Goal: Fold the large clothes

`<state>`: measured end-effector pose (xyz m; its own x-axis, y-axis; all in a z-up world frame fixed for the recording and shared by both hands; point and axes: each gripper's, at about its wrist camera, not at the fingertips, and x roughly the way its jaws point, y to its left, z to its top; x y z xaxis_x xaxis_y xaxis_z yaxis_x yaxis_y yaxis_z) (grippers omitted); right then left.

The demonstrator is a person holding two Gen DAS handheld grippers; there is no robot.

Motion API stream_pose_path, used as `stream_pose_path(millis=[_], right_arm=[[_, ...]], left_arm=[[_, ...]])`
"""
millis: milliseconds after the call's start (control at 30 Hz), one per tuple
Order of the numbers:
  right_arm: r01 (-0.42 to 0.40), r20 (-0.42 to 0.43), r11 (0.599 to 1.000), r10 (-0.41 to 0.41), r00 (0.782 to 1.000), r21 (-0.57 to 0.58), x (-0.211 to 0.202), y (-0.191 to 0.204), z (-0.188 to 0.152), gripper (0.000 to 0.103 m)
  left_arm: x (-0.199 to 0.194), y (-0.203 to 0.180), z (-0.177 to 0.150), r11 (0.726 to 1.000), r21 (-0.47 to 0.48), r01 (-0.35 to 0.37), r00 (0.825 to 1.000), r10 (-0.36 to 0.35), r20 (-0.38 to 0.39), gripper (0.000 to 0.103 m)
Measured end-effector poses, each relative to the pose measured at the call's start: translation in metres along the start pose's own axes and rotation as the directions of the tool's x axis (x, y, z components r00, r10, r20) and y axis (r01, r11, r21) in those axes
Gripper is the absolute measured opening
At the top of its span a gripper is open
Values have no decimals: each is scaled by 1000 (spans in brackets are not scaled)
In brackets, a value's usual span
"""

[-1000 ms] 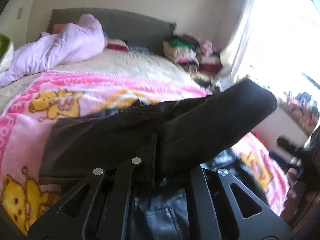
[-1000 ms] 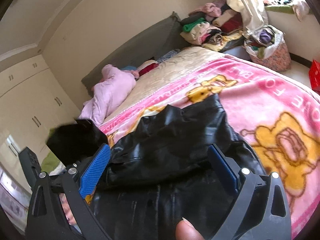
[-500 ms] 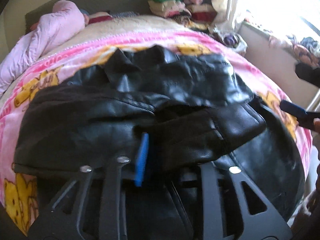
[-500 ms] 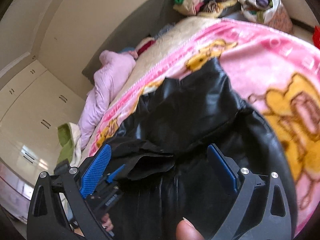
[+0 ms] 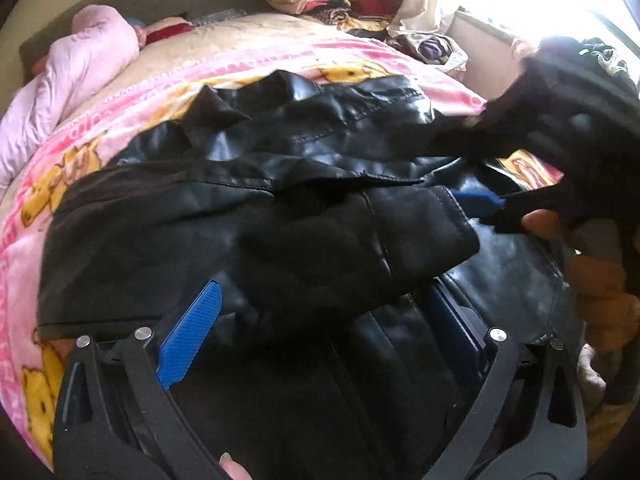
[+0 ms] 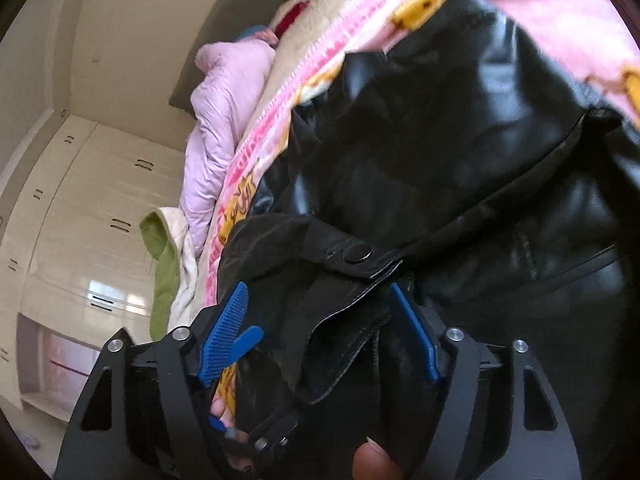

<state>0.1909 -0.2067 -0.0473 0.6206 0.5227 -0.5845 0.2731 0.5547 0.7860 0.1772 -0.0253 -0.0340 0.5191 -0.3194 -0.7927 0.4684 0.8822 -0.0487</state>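
A bed (image 5: 256, 40) covered by a pink cartoon blanket (image 5: 60, 168) carries the black leather jacket (image 5: 280, 216), whose long axis runs left to right across the left wrist view. A folded sleeve is seen lying just ahead of the left claw (image 5: 320, 332), which stands wide open and empty. The right claw (image 6: 328, 320), half open, straddles the snap-buttoned cuff (image 6: 356, 254) without pinching it, so it is judged nearer. No containers are visible.

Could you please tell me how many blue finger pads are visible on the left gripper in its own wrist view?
2: the left gripper shows one bright blue pad at lower left and a shadowed one at lower right, partly hidden by the black leather jacket.
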Motion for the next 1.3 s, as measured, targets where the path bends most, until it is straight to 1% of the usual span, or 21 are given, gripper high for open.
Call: stream_pose_path(millis=[67,133,167,233,300,367,400,467,533,567,600,633,667,700,800,867,1000,1100,1200,1267,1300], right_arm=[[8,-19,1000,-7,1000,30,8,-5,2,61],[0,-24,999,1,1000,49,12,-10,4,51],[-2,-21,999,3,1000,54,14,-11,6,47],[13,-13,998,-13,1000,58,18,-14,10,30],[17,9,1000,-17,1000,20,16,-9,12,23],[22,38,999,-21,999,-47,12,2,12,19],[31,58,995,-26,998,-93,8,10,11,17],[61,110,976,-39,993,-210,-1,33,11,16],[102,165,943,-50,985,-318,-11,58,11,15],[121,189,925,-55,981,-360,-15,68,11,14],[149,216,899,-62,974,-411,-21,82,12,14],[170,235,873,-65,970,-457,-25,95,13,14],[188,254,849,-66,965,-493,-30,105,13,14],[211,278,821,-67,958,-530,-37,117,15,13],[268,330,757,-73,941,-596,-54,141,23,13],[304,364,729,-81,928,-613,-63,152,30,12],[368,417,705,-112,902,-606,-83,150,49,11],[400,412,694,-161,897,-599,-87,131,59,11],[434,401,683,-221,889,-587,-78,110,62,11],[442,386,692,-248,888,-571,-70,97,63,11],[446,381,699,-262,887,-559,-66,88,64,11]], left_arm=[[-5,2,1,1000,-10,25,1000,-25,14,94],[-11,4,3,997,-23,72,997,-71,29,94],[-15,6,4,996,-29,79,996,-78,41,94],[-19,12,6,996,-44,82,995,-79,55,94],[-25,25,8,993,-74,91,994,-86,75,94],[-33,46,12,986,-136,97,990,-82,114,94],[-38,61,13,978,-187,95,988,-69,141,94],[-47,91,13,952,-295,82,981,-25,193,94],[-54,120,8,906,-417,77,972,26,234,94],[-56,128,6,886,-456,81,969,37,244,94],[-59,140,3,858,-506,90,965,51,258,94],[-61,148,0,836,-540,96,961,64,270,94],[-63,154,-2,821,-563,92,957,84,279,94],[-67,159,-4,807,-586,75,950,120,287,94],[-74,168,-3,793,-607,50,937,173,303,94],[-76,173,-2,784,-619,50,932,186,311,94],[-72,184,0,762,-644,66,925,195,326,94],[-64,188,8,751,-656,82,923,192,335,94],[-49,181,19,767,-638,70,929,183,321,93],[-36,175,25,778,-626,59,938,173,302,93],[-28,172,28,784,-618,60,944,156,290,87]])
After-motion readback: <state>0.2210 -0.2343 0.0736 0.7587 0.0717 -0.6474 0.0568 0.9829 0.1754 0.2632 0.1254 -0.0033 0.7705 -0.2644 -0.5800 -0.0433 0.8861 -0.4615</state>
